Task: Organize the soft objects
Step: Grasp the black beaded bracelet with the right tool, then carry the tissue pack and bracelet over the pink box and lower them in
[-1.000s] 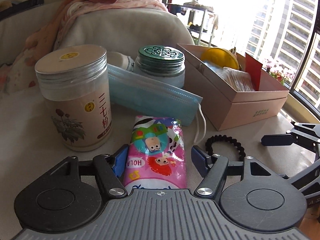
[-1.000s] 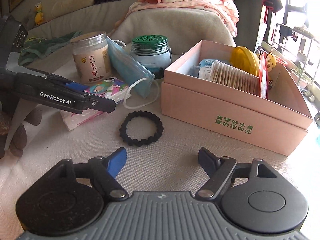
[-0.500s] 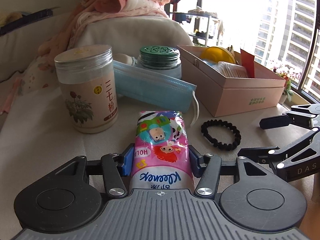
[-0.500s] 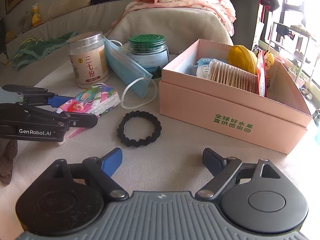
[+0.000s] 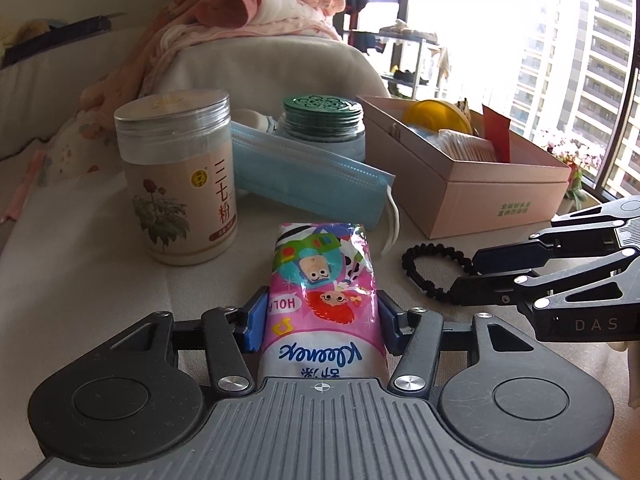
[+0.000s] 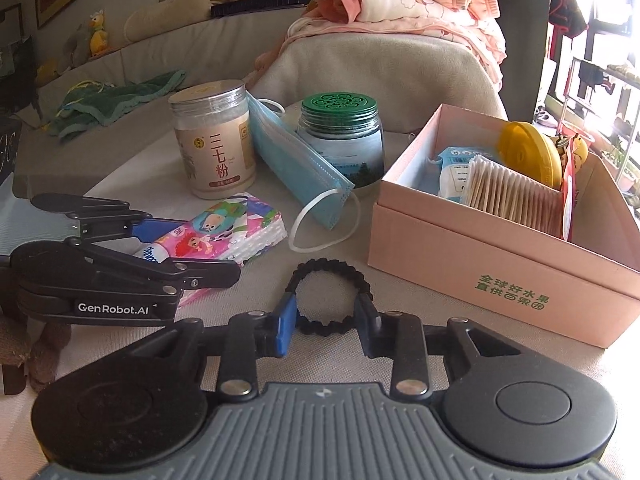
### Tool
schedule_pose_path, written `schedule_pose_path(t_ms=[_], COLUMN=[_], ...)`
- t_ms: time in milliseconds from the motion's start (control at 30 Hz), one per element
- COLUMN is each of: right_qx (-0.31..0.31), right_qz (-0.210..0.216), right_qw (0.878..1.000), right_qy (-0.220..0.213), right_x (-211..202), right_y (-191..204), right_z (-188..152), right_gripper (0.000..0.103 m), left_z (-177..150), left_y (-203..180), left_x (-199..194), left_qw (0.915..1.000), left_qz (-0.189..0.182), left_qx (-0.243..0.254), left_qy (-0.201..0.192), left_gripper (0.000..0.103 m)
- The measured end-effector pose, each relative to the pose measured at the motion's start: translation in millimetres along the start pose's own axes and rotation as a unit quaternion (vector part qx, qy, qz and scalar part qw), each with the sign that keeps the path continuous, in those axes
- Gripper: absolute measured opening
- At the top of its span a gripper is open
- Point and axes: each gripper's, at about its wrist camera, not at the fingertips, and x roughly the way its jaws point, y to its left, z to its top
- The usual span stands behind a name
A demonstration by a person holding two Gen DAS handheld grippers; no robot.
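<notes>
I've got the left gripper (image 5: 322,322) clamped on the tissue pack (image 5: 326,300), blue pads pressed to both its sides; the pack's near end is cut off under the gripper body, and I can't tell whether it's lifted off the cloth-covered surface (image 5: 80,272) or resting on it. The right gripper (image 6: 326,316) has its fingers closed in against the black braided band (image 6: 328,300), one on each side; the band's near edge dips behind the fingertips, so how firm the grip is I can't say. From the left wrist view, the band sits just right of the pack, half hidden by the right gripper's fingers.

Ahead of the right gripper, to its right, is the open pink box (image 6: 500,276). In it: a row of cotton swabs (image 6: 508,196), a small white-and-blue packet (image 6: 450,172) partly behind them, a yellow round thing (image 6: 524,152), and a red card at the far end, mostly hidden. Straight ahead, a blue face mask (image 6: 292,164) leans against the green-lidded jar (image 6: 340,144), covering part of it; left of that stands the silver-lidded canister (image 6: 212,144). The jar's contents I can't make out.
</notes>
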Motion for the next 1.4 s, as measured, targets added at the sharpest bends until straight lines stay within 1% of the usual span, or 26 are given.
schedule_pose_path(t_ms=[133, 167, 267, 300, 333, 400, 433, 467, 533, 633, 700, 733, 833, 900, 967, 1000, 1033, 1067, 1133, 1200, 1400], right_qx=[-0.007, -0.009, -0.014, -0.011, -0.004, 0.010, 0.017, 0.026, 0.039, 0.047, 0.048, 0.046, 0.041, 0.031, 0.007, -0.006, -0.015, -0.018, -0.023, -0.019, -0.007], right_qz=[-0.001, -0.006, -0.035, -0.037, -0.032, -0.026, -0.025, -0.023, -0.021, -0.010, -0.005, -0.006, -0.015, -0.021, -0.036, -0.034, -0.029, -0.025, -0.025, -0.028, -0.036], right_qw=[1.000, 1.000, 0.999, 0.999, 0.999, 1.000, 1.000, 0.999, 0.999, 0.999, 0.999, 0.999, 0.999, 0.999, 0.999, 0.999, 0.999, 1.000, 0.999, 0.999, 0.999], right_qy=[0.015, 0.019, 0.011, 0.010, 0.008, 0.004, 0.004, 0.002, 0.000, 0.009, 0.018, 0.015, 0.009, 0.008, 0.006, 0.003, 0.003, 0.004, 0.005, 0.006, -0.006], right_x=[-3, -3, -9, -11, -13, -14, -12, -10, -6, 7, 17, 18, 22, 21, 21, 18, 17, 15, 12, 8, -15], right_y=[-2, -3, -5, -6, -8, -11, -12, -13, -14, -10, -6, -5, -4, -2, 4, 6, 8, 10, 12, 11, -1], right_z=[-6, -9, -15, -15, -15, -14, -12, -8, -3, 7, 9, 10, 9, 7, 5, 3, 2, 2, 1, -1, -8], right_gripper=[0.032, 0.032, 0.033, 0.034, 0.036, 0.047, 0.057, 0.062, 0.063, 0.065, 0.065, 0.065, 0.065, 0.062, 0.047, 0.042, 0.033, 0.027, 0.020, 0.018, 0.017], left_z=[0, 0, 0, 0, 0, 0, 0, 0, 0, 0, -1, -1, -1, -1, -1, -1, -1, -1, -1, -1, 0], left_y=[1, 1, 1, 1, 1, 2, 2, 2, 2, 2, 3, 5, 8, 8, 8, 8, 8, 8, 7, 5, -3], left_x=[-1, -1, -1, -1, -1, -1, -1, -1, -1, -1, -2, -2, -2, -2, -2, -2, -2, -2, -2, -1, 0], left_qw=[1.0000, 1.0000, 1.0000, 1.0000, 1.0000, 1.0000, 1.0000, 1.0000, 1.0000, 0.9999, 0.9999, 0.9998, 0.9994, 0.9994, 0.9995, 0.9995, 0.9995, 0.9996, 0.9997, 0.9998, 1.0000], left_qz=[-0.002, -0.002, -0.003, -0.003, -0.003, -0.003, -0.003, -0.004, -0.004, -0.005, -0.005, -0.007, -0.015, -0.015, -0.014, -0.013, -0.012, -0.012, -0.010, -0.007, 0.005], left_qx=[-0.003, -0.003, -0.006, -0.007, -0.007, -0.007, -0.007, -0.007, -0.008, -0.010, -0.014, -0.018, -0.029, -0.029, -0.028, -0.027, -0.026, -0.026, -0.023, -0.019, -0.001], left_qy=[-0.001, -0.001, -0.002, -0.002, -0.002, -0.002, -0.002, -0.002, -0.002, -0.003, -0.005, -0.006, -0.008, -0.008, -0.008, -0.008, -0.008, -0.007, -0.007, -0.006, -0.001], left_gripper=[0.060, 0.060, 0.060, 0.060, 0.060, 0.060, 0.060, 0.060, 0.060, 0.060, 0.057, 0.059, 0.059, 0.059, 0.059, 0.059, 0.059, 0.059, 0.059, 0.059, 0.059])
